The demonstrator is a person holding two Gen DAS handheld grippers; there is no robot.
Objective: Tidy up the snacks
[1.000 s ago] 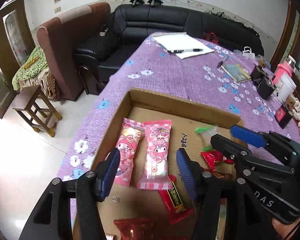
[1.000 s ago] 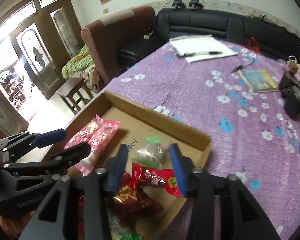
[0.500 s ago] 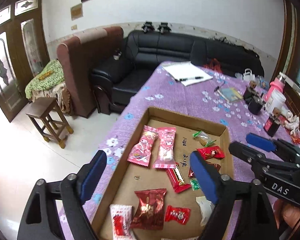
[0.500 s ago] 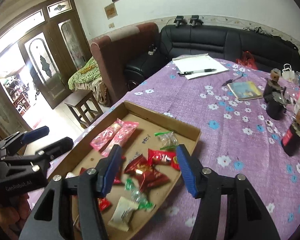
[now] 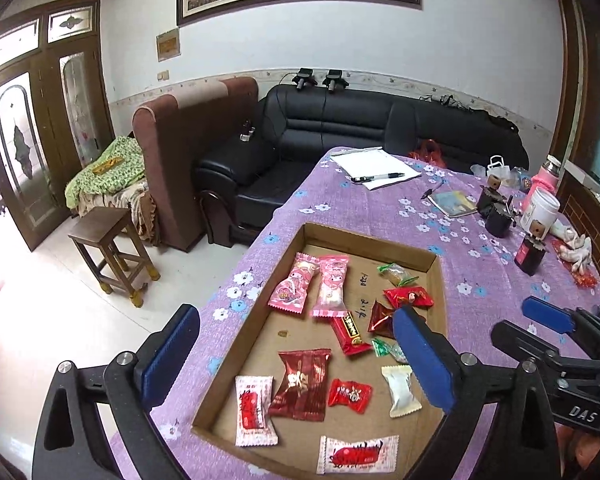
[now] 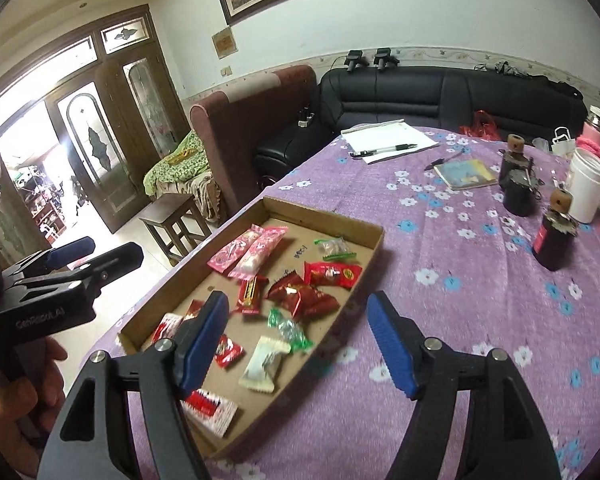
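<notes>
All the snacks in view lie inside the cardboard tray [image 5: 434, 276] on the purple tablecloth [image 5: 480, 280]; two pink packets [image 5: 312, 286] sit side by side at its far left, a clear green-ended sweet [image 5: 396, 273] and red wrappers [image 5: 408, 297] cluster right, more red and white ones nearer; nothing lies loose on the cloth beside it, so the gathering looks largely done, though only the pink pair seems sorted; the left gripper [image 5: 296, 360] and right gripper [image 6: 300, 336] hang above, jaws just opened wide, holding nothing.
</notes>
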